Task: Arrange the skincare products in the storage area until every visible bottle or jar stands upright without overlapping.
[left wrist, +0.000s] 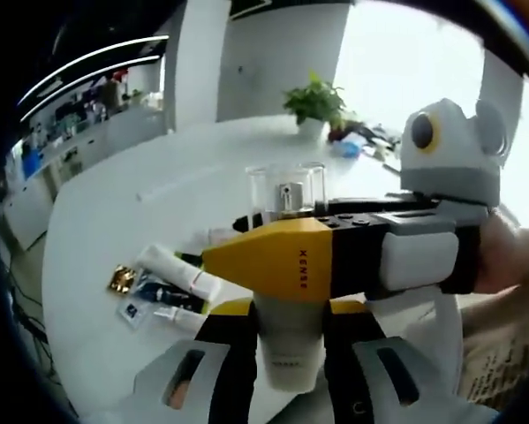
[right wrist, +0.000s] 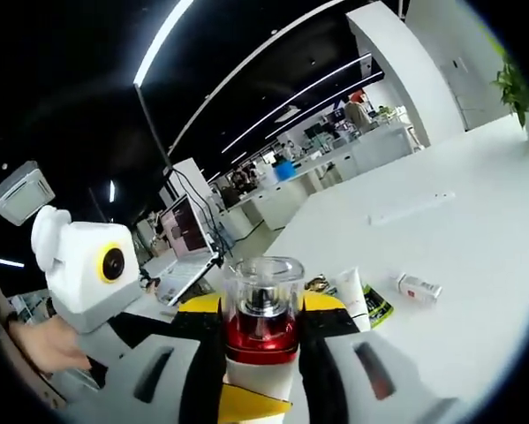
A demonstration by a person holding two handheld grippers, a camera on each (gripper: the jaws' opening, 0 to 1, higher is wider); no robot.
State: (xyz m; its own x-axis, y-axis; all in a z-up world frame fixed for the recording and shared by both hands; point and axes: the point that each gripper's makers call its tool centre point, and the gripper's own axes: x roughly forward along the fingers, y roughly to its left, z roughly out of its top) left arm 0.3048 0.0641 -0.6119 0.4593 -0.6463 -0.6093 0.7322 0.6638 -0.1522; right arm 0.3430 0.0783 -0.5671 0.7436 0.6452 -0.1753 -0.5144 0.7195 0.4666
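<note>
The right tool (left wrist: 246,256) hides the white bottle's (left wrist: 288,340) top, and its label print is unreadable.

Left gripper (left wrist: 286,353) and right gripper (right wrist: 260,353), jaws each clamped around a bottle.

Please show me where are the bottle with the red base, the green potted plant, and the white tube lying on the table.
bottle with the red base (right wrist: 261,329): right gripper view, on its red lower part, between the jaws.
green potted plant (left wrist: 314,102): left gripper view, on its leaves.
white tube (left wrist: 181,270): left gripper view, on the middle of its body.
</note>
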